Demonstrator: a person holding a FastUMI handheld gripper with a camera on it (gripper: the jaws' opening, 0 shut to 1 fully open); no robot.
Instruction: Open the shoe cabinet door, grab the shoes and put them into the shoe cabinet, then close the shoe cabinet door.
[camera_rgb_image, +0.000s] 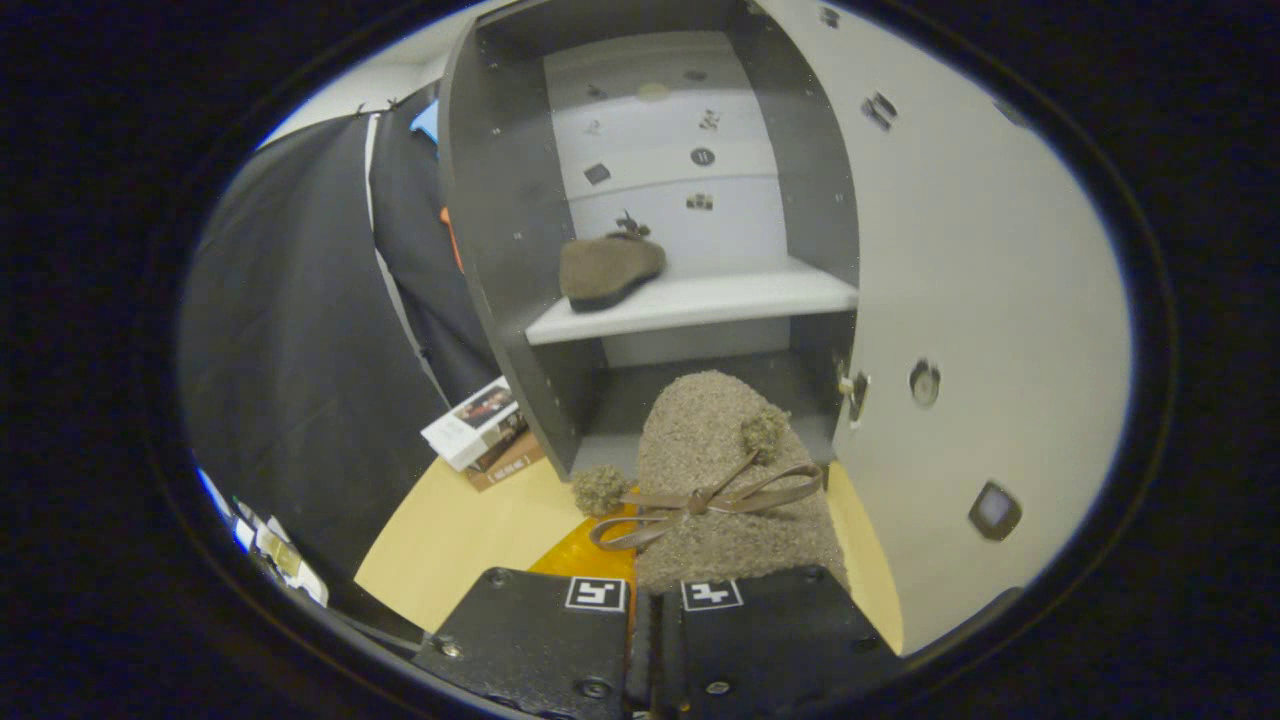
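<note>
Fingers of the gripper (655, 600) sat almost together at the near end of the scene, clenched on the heel end of a grey-brown fuzzy fabric shoe (725, 470); the grip appeared firm, although the contact itself lay hidden beneath the finger bodies. The shoe projected forward from the fingers, toe pointing far toward the cabinet, with its brown ribbon bow (700, 500) and two pompoms on top. This heel-end hold probably served to let the toe enter the opening first.

Beyond the toe stood the dark grey shoe cabinet (500, 250) with a pale back panel. Its white door (960, 300) hung open to the right, leaving the compartments accessible. A white shelf (700, 300) divided the interior, and a matching brown shoe (610, 268) already rested on its left part, so the right part remained free. The held shoe was level with the lower compartment, just short of its front edge.

A yellow wooden floor panel (450, 530) lay beneath, and a small printed box (480, 425) rested on it near the cabinet's left side. Insertion of the second shoe and door closing remained outstanding.
</note>
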